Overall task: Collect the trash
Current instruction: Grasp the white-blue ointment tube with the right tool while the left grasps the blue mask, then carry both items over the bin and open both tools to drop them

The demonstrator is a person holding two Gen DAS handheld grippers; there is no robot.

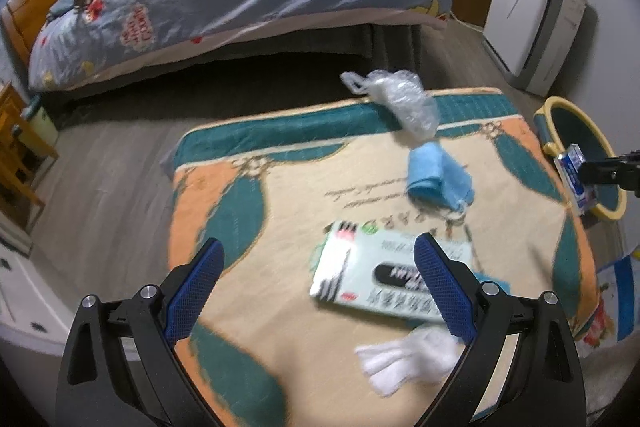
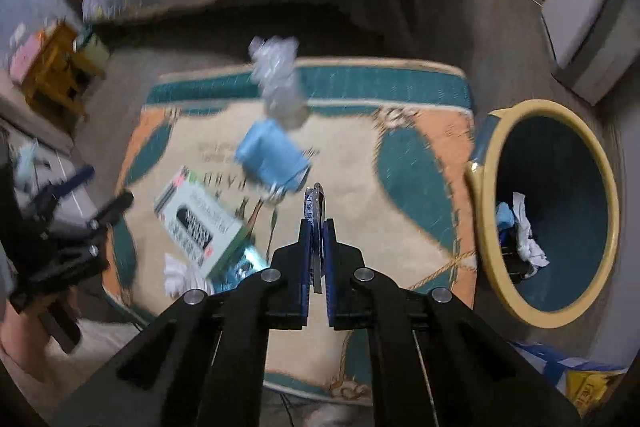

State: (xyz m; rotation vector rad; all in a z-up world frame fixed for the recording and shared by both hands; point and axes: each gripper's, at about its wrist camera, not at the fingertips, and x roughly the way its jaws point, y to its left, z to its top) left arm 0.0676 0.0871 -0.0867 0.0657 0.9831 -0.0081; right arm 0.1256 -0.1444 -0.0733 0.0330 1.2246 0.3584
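Rug (image 1: 248, 311) carries four loose items: one clear plastic bag (image 1: 404, 99), one blue cloth (image 1: 438, 183), one flat box (image 1: 384, 275), one white tissue (image 1: 408, 355). Right gripper (image 2: 317, 227) pinches one flat packet (image 2: 314, 205) beside bin (image 2: 486, 195). Left gripper (image 1: 320, 287) spread wide, empty, over box.

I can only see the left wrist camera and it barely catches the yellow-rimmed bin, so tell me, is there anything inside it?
Observer: Yes. The right wrist view looks down into the bin, and crumpled white tissue lies at its bottom.
Operator: Anything else in there?
Observer: A small blue piece lies beside the tissue.
Operator: Does the right claw really grip that packet?
Observer: Yes. The right claw is shut on the flat packet, which is seen edge-on and sticks out past the pads.
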